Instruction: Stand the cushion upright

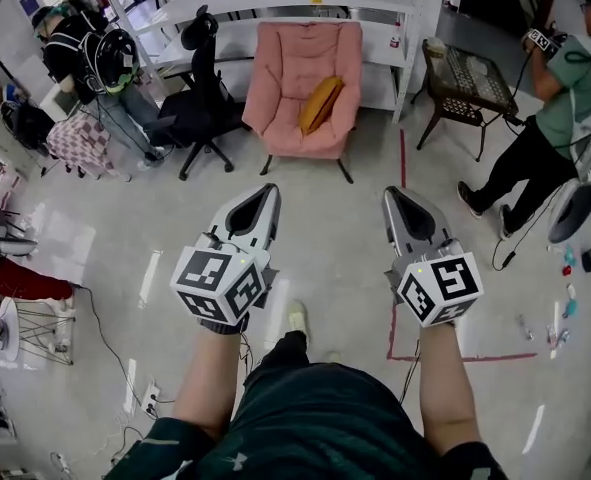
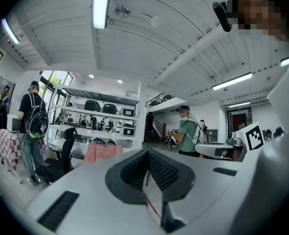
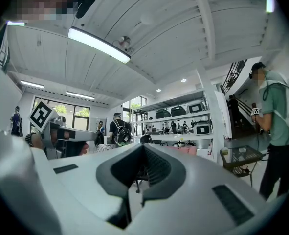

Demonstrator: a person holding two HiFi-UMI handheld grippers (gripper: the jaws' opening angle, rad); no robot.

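Observation:
An orange-yellow cushion [image 1: 320, 104] lies slanted on the seat and back of a pink armchair [image 1: 293, 50] at the far middle of the head view. My left gripper [image 1: 272, 191] and right gripper [image 1: 390, 195] are held side by side over the floor, well short of the armchair and pointing towards it. The jaws of both are shut with nothing between them. In the left gripper view the closed left gripper [image 2: 146, 152] has the pink armchair [image 2: 102, 153] small behind it, to its left. The right gripper [image 3: 143, 149] also shows closed, with the armchair [image 3: 186, 150] just past it.
A black office chair [image 1: 203, 88] stands left of the armchair and a dark side table [image 1: 465, 80] right of it. A person in green [image 1: 560, 108] stands at the right, another with a backpack [image 1: 90, 53] at the left. White shelving [image 1: 305, 3] stands behind. Red tape [image 1: 395, 318] marks the floor.

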